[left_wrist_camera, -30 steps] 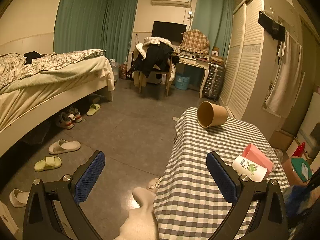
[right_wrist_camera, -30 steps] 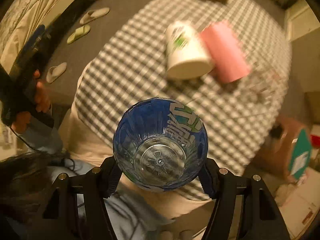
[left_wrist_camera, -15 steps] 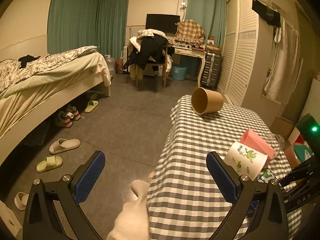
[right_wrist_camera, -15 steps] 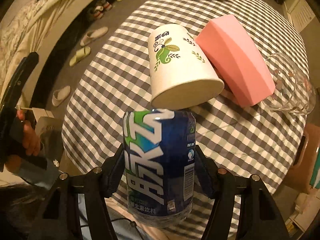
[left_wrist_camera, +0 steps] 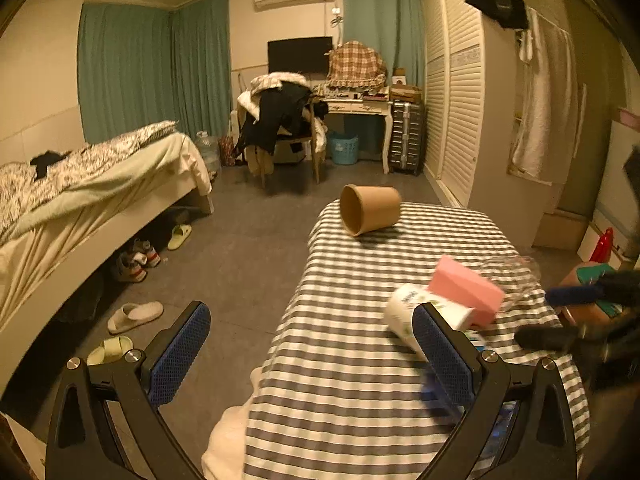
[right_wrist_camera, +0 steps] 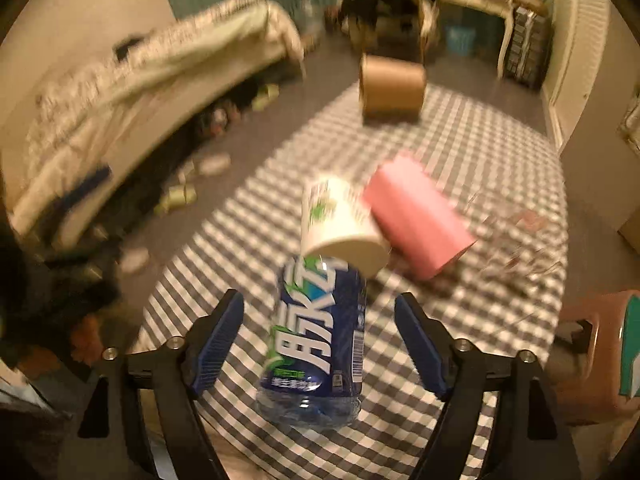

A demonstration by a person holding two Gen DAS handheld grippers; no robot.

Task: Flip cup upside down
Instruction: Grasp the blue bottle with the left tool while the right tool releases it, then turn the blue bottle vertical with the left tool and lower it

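Standing between spread right gripper (right_wrist_camera: 319, 334) fingers, blue cup (right_wrist_camera: 316, 340); left-wrist view half-hidden.

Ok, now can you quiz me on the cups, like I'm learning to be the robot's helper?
1. True or false: the right gripper is shut tight on the blue cup.
2. What lies on its side at the far end of the checked table? A) a green mug B) a brown cup C) a metal bowl
3. Fill in: the pink cup lies right beside the ___ cup.

Key
1. False: its fingers stand apart on either side of the blue cup.
2. B
3. white, the one with green print.
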